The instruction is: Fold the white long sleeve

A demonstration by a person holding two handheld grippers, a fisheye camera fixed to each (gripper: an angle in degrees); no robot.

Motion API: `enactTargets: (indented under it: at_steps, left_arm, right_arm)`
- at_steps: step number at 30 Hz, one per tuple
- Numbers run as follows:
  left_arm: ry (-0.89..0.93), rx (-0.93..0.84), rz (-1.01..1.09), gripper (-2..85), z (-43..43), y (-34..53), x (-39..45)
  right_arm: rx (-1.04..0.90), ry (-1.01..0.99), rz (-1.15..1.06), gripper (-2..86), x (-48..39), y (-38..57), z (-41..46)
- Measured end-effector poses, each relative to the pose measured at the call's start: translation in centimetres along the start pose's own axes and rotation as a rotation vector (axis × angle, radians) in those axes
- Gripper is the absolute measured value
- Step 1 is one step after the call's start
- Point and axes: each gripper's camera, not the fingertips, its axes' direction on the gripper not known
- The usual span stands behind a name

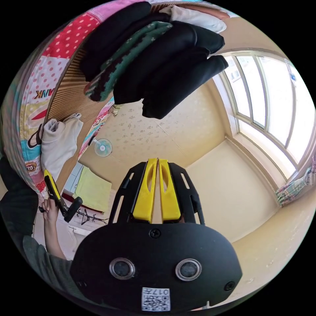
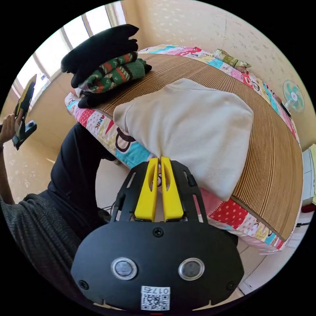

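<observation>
The white long sleeve point(image 2: 194, 131) lies folded in a thick bundle on the ribbed mat point(image 2: 273, 171), at the bed's near edge. My right gripper point(image 2: 159, 160) is shut, its yellow jaws pinching the garment's near edge. In the left gripper view the same white bundle point(image 1: 61, 141) shows at the left, with the right gripper point(image 1: 49, 179) held by a hand against its lower edge. My left gripper point(image 1: 158, 161) is raised in the air away from the bed, jaws shut with nothing between them. It also shows at the left of the right gripper view as the left gripper point(image 2: 23, 105), held up in a hand.
A stack of folded dark and green patterned clothes point(image 2: 105, 65) sits at the mat's far corner, beyond the white bundle. A colourful quilt point(image 2: 131, 148) hangs over the bed's edge. A person's dark trousers point(image 2: 75, 177) stand close to the bed. Windows point(image 1: 273, 98) line one wall.
</observation>
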Motion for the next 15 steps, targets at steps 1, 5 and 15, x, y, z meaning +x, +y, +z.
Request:
enactTargets:
  at_steps: [1,5,15]
  left_arm:
    - [0.002,-0.015,-0.012,-1.0,0.7,0.0,-0.7]
    - [-0.012,-0.036,-0.042,-1.0,2.5,0.2,-2.6]
    - [-0.035,-0.051,-0.092,-1.0,4.0,1.6,-6.2]
  right_arm:
    - [0.026,-0.058,0.061,1.1,1.6,0.9,-1.0]
    - [0.16,-0.139,0.159,1.3,4.9,3.5,-4.9]
    - [0.122,-0.244,0.005,10.1,3.5,-2.2,-3.6]
